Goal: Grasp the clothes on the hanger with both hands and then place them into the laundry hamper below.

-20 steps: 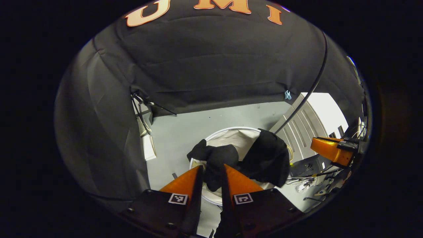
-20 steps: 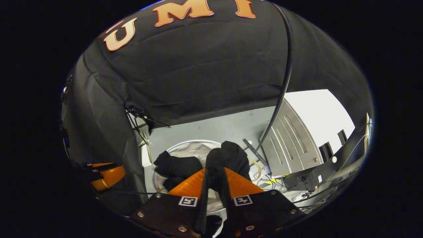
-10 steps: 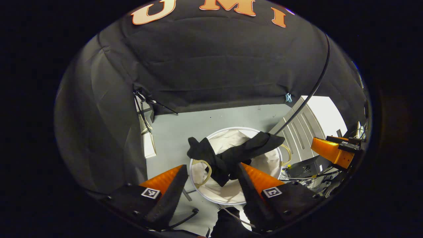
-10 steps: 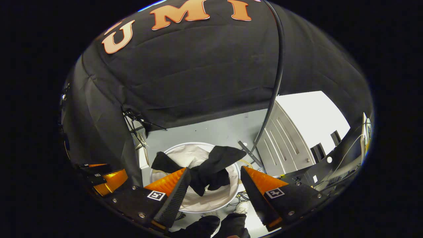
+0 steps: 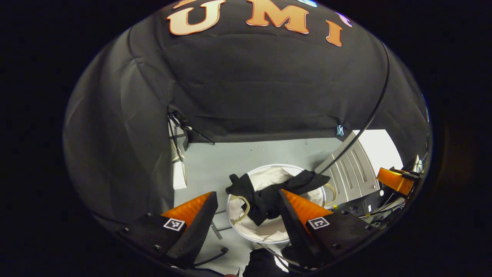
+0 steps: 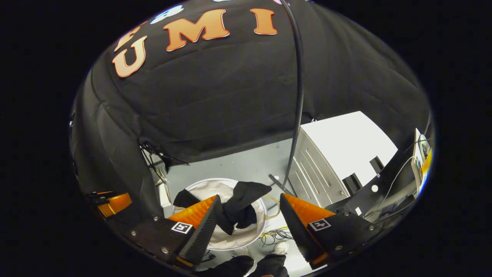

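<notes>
Both claws, the left claw point(image 5: 246, 217) and the right claw point(image 6: 248, 219), have sprung apart and let go, so the black clothes point(image 5: 269, 194) now lie draped across the white hamper point(image 5: 269, 232) below, drop looks done

Dim booth all round, dark wall cloth point(image 5: 250, 88) soaking up light. The white cabinet top point(image 6: 346, 142) blows out to pure glare in the right gripper view. Grey floor point(image 5: 246, 157) is evenly lit, soft shadows. Fisheye bends edges hard; the black garment point(image 5: 269, 192) shows no fold detail.
</notes>
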Motion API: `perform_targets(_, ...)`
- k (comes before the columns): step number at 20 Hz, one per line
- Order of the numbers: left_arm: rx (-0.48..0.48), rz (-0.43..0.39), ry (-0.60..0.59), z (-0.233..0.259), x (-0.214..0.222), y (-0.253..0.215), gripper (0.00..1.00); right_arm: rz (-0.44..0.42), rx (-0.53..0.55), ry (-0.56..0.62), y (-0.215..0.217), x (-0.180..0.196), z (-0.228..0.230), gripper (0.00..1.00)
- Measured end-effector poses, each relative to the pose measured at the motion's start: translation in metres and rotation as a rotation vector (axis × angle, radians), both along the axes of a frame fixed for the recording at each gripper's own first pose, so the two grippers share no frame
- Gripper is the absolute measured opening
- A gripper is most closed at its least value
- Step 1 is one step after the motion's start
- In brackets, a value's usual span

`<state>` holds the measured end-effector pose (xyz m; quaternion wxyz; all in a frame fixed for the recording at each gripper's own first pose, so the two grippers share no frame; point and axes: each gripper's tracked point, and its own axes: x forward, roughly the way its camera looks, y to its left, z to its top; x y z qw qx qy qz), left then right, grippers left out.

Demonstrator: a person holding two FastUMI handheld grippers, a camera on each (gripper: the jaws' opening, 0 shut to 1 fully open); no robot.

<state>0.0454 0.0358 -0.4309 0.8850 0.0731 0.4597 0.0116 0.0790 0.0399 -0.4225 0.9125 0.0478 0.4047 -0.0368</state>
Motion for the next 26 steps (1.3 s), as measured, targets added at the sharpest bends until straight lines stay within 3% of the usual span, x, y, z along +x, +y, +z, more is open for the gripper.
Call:
perform_targets(5,0.012,0.065,-0.12,0.056,-0.001,0.004,1.0,-0.019,-0.001,-0.052,-0.048,-0.002,0.045,0.94)
perform_targets(11,-0.004,0.164,-0.31,0.151,-0.007,-0.004,0.99,0.004,-0.074,-0.17,-0.121,-0.001,0.122,0.94)
perform_targets(17,0.053,0.155,-0.559,0.271,-0.015,-0.018,0.99,0.031,-0.1,-0.332,-0.166,0.009,0.22,0.94)
perform_targets(26,0.077,0.153,-0.812,0.418,-0.056,-0.037,0.99,0.088,-0.129,-0.547,-0.206,-0.015,0.359,0.93)
